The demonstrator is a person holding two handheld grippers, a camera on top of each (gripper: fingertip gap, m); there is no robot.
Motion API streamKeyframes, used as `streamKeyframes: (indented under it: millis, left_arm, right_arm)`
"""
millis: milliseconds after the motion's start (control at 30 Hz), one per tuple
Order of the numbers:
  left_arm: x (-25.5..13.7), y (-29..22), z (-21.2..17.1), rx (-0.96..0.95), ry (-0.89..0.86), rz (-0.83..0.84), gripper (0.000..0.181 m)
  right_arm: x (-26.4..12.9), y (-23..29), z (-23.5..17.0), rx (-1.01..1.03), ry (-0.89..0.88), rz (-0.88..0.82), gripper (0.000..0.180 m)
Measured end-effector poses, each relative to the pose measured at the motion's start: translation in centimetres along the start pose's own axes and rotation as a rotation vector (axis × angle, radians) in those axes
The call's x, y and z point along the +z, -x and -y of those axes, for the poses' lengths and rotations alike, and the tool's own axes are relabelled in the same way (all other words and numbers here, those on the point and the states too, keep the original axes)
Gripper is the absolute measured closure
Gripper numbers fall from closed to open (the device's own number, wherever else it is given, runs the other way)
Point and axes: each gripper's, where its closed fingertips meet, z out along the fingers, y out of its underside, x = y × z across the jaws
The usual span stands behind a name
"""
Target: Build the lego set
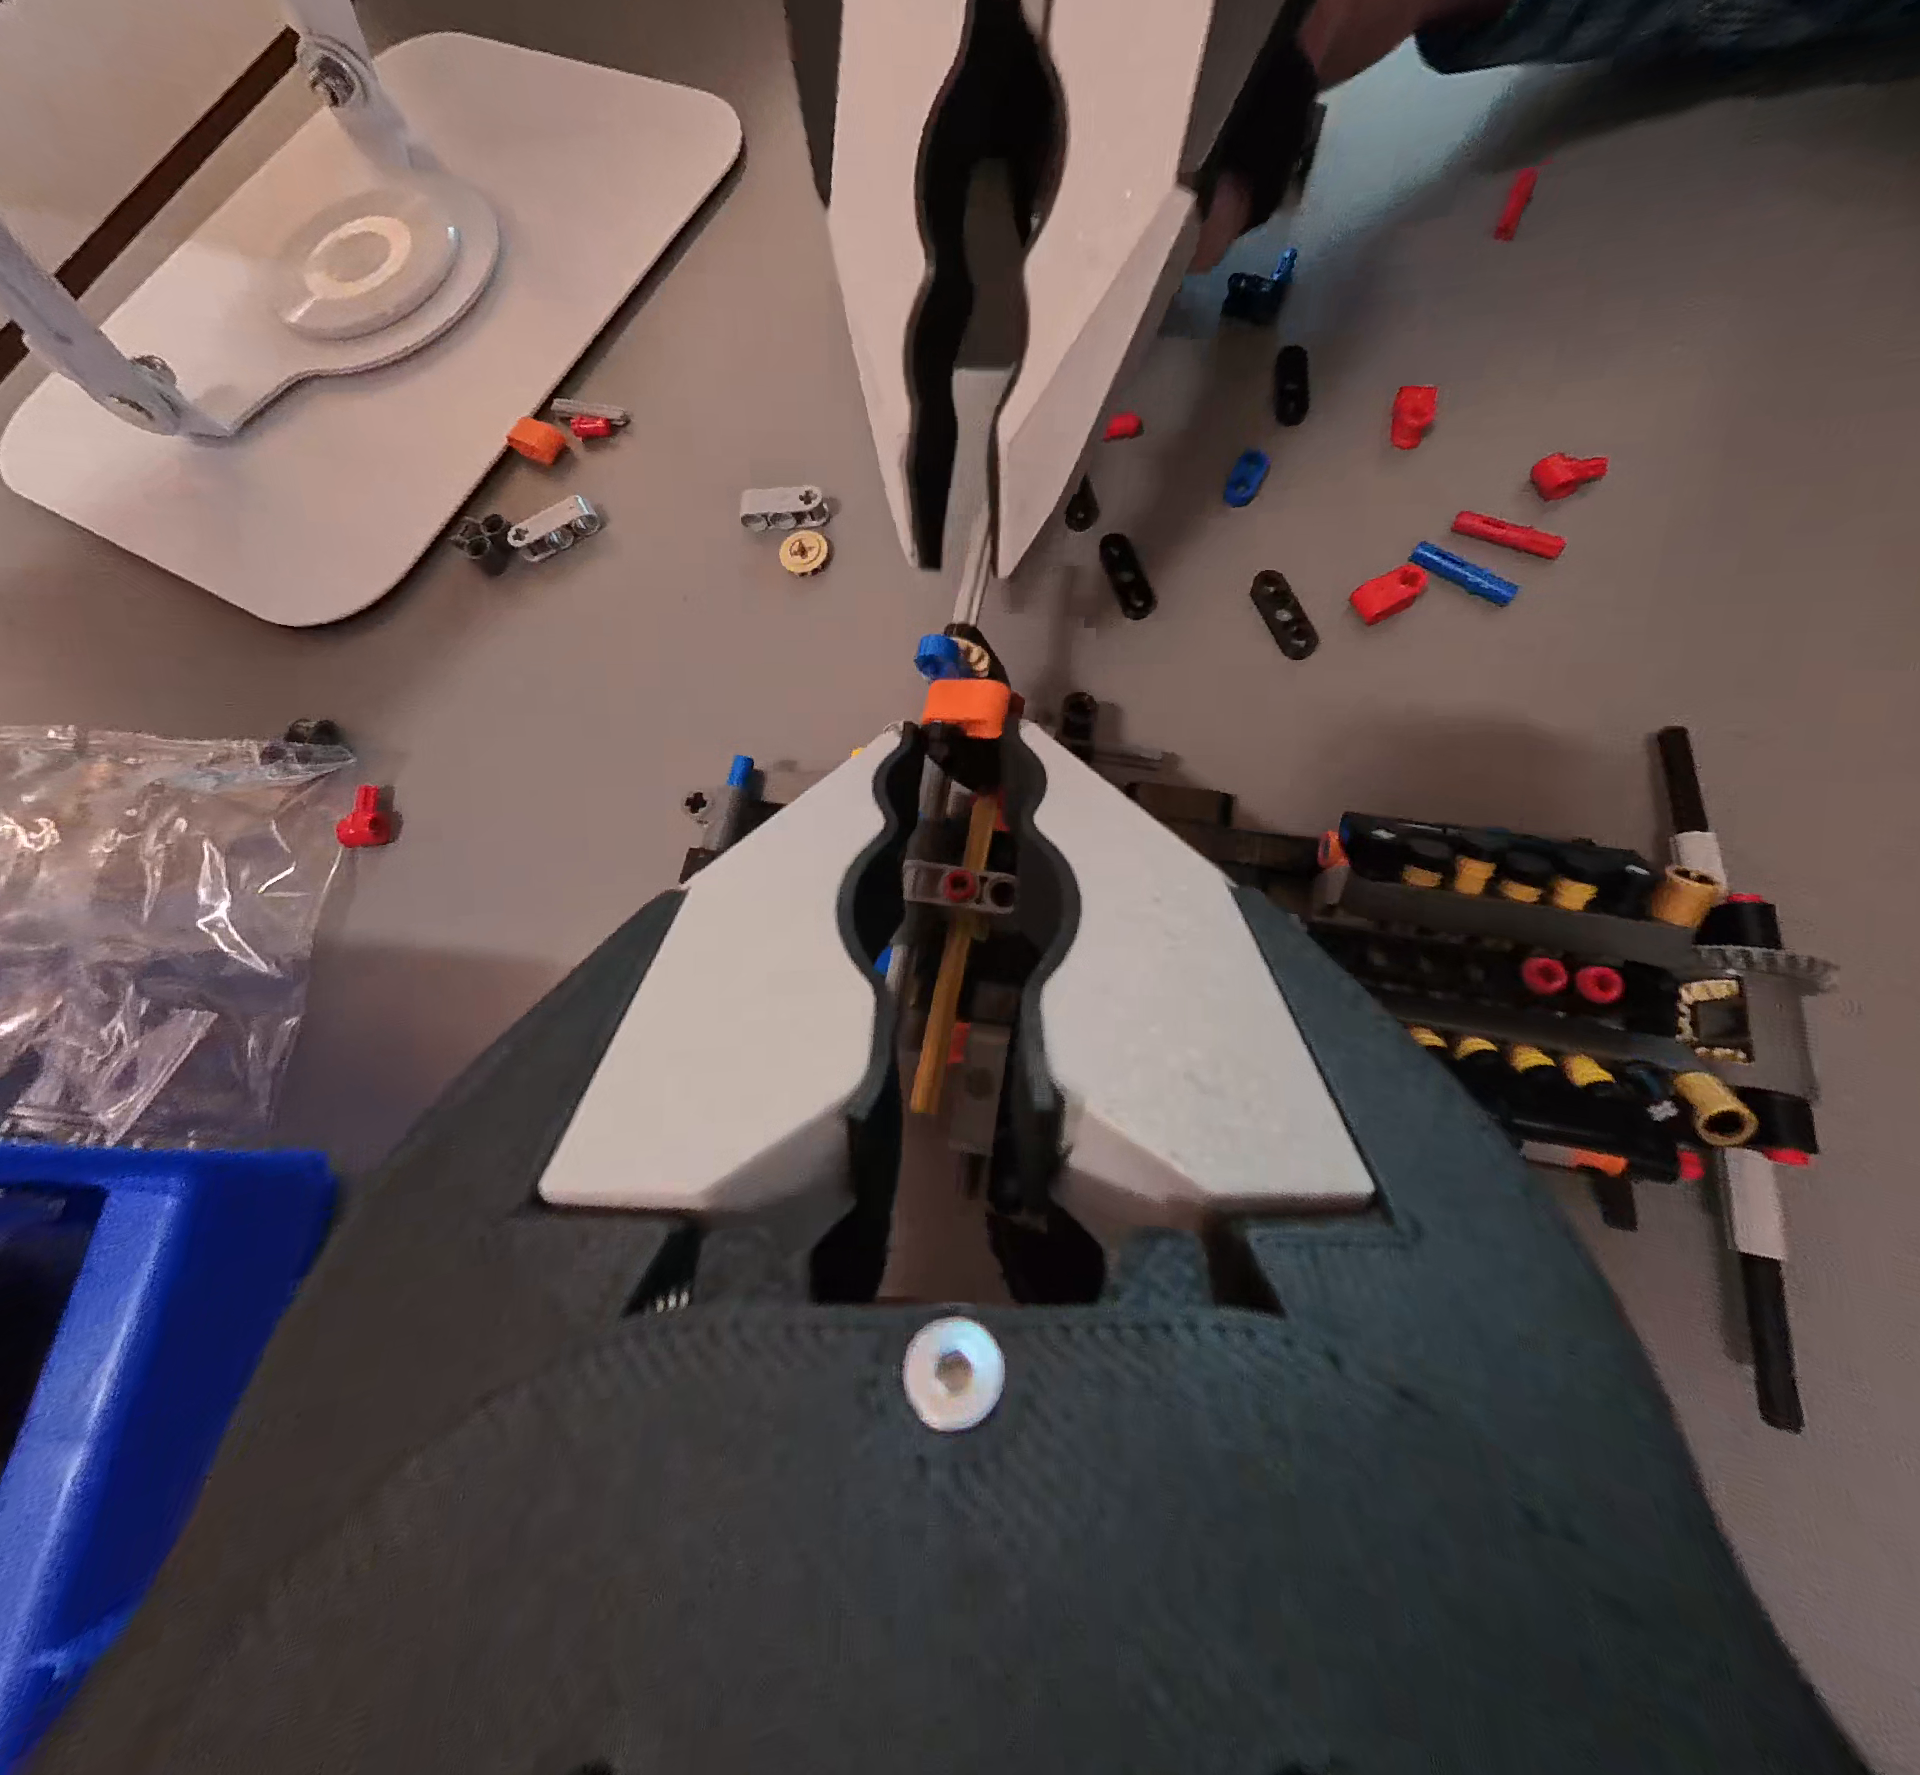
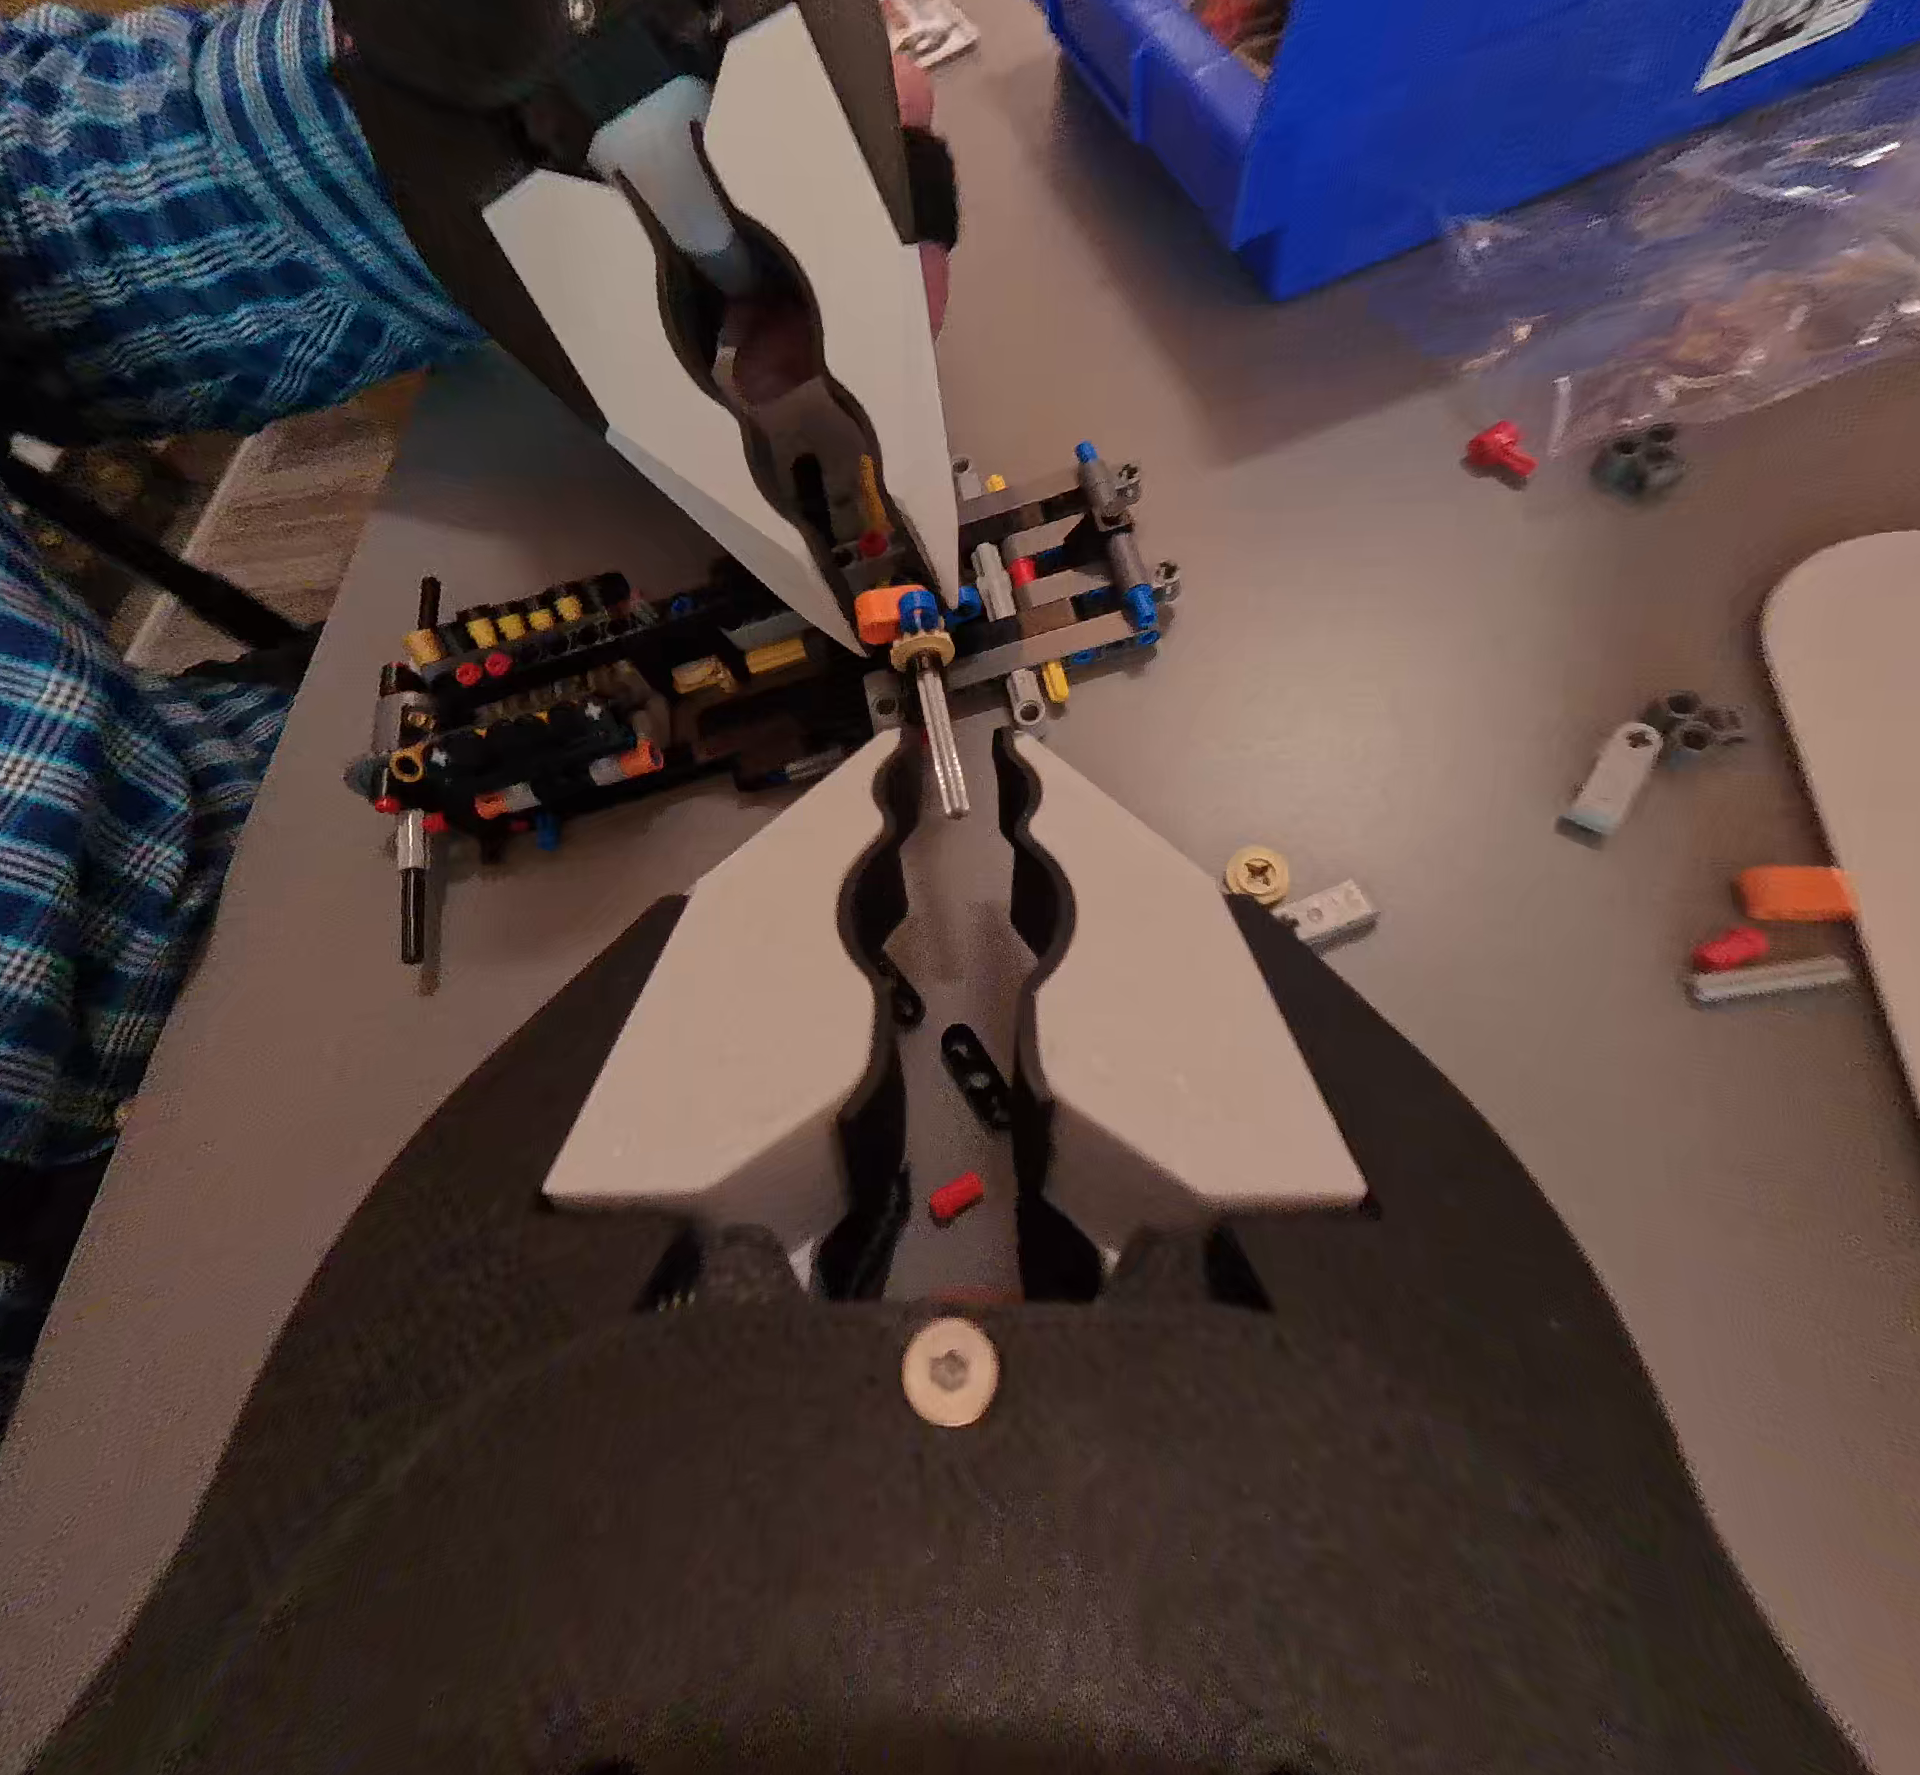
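The long black, grey and yellow lego build point(image 2: 582, 686) lies on the grey table; its rear end also shows in the left wrist view point(image 1: 1538, 977). My left gripper point(image 1: 963, 743) is shut on the build's front part, around a yellow axle point(image 1: 951, 977) and a grey beam; it also shows in the right wrist view point(image 2: 909, 624). An orange piece point(image 2: 881, 613), a blue pin and a tan bush point(image 2: 923, 650) sit at that end, with a grey axle point(image 2: 943, 749) sticking out. My right gripper point(image 2: 951, 738) is slightly open with the axle's free end between its tips.
Loose red, blue and black pieces point(image 1: 1455, 541) lie to the right in the left wrist view. A blue bin point(image 2: 1455, 115) and clear plastic bags point(image 1: 135, 894) stand nearby. A white stand base point(image 1: 416, 271) is at the far left. A person's plaid sleeve point(image 2: 156, 219) is close. My two grippers' fingertips are within a few centimetres of each other.
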Motion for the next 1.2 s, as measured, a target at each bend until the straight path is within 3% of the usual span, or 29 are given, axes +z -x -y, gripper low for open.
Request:
streamKeyframes:
  millis: [133,267,633,933,1033,1200]
  left_arm:
    - [-0.1,0.1,0.0,-0.035,-0.028,0.013,0.167]
    - [-0.3,0.0,0.0,-0.027,-0.042,0.027,0.167]
    - [-0.2,-0.2,0.0,0.017,-0.048,-0.011,0.167]
    - [0.0,-0.3,-0.4,-0.025,-0.07,-0.084,0.157]
    - [-0.2,-0.2,-0.3,-0.022,-0.083,-0.095,0.167]
    - [-0.4,-0.4,-0.3,-0.031,-0.109,-0.144,0.168]
  right_arm:
    - [-0.8,-0.2,-0.3,0.022,0.017,-0.114,0.168]
    - [-0.7,-0.1,-1.2,0.02,0.036,-0.146,0.179]
    - [-0.6,-0.4,-1.2,-0.035,0.123,-0.248,0.18]
    - [-0.3,-0.3,-1.3,-0.121,0.216,-0.26,0.18]
    - [-0.4,-0.3,-1.1,-0.133,0.234,-0.264,0.18]
    - [-0.4,-0.2,-1.0,-0.16,0.273,-0.268,0.18]
